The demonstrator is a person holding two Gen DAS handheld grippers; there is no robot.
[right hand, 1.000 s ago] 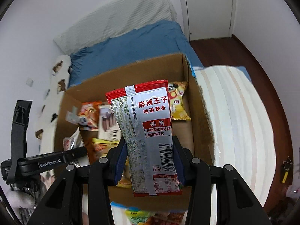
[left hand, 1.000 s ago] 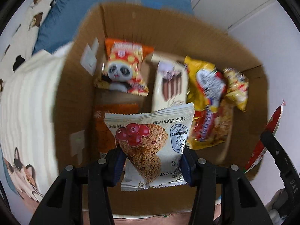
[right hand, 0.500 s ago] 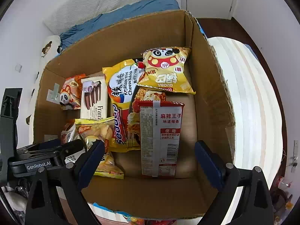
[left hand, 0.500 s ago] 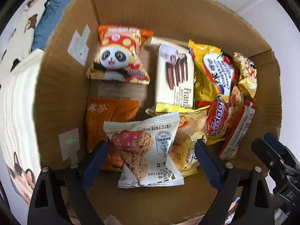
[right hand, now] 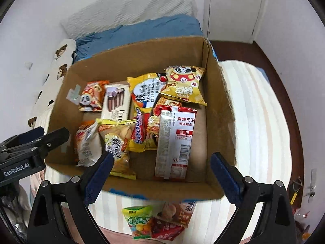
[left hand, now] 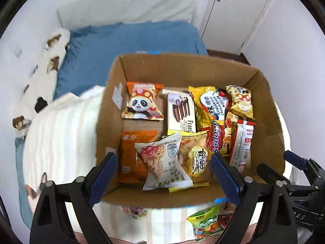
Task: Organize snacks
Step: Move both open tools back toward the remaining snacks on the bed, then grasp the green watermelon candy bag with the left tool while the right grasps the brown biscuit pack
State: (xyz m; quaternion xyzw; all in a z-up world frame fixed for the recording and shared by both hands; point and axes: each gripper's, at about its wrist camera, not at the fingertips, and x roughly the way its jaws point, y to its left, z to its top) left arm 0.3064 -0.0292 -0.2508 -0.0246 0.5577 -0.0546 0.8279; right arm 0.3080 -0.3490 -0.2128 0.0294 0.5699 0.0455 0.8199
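Our left gripper (left hand: 163, 172) and right gripper (right hand: 160, 171) both hang over the cardboard box (right hand: 221, 122) with jaws spread wide and nothing between them. Below the left one, the white oat-bar packet (left hand: 164, 162) lies inside the box on other snacks; below the right, the red-and-white spicy strip packet (right hand: 174, 140) lies flat. 2 more packets, including a green candy bag (right hand: 139, 220), sit on the striped bed just outside the near wall.

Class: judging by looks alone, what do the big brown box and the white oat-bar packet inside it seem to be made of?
Box: seemingly corrugated cardboard, matte brown, with creased flaps and rough edges.
Oat-bar packet: probably thin plastic film, printed, slightly glossy, crinkled, with crimped end seals.
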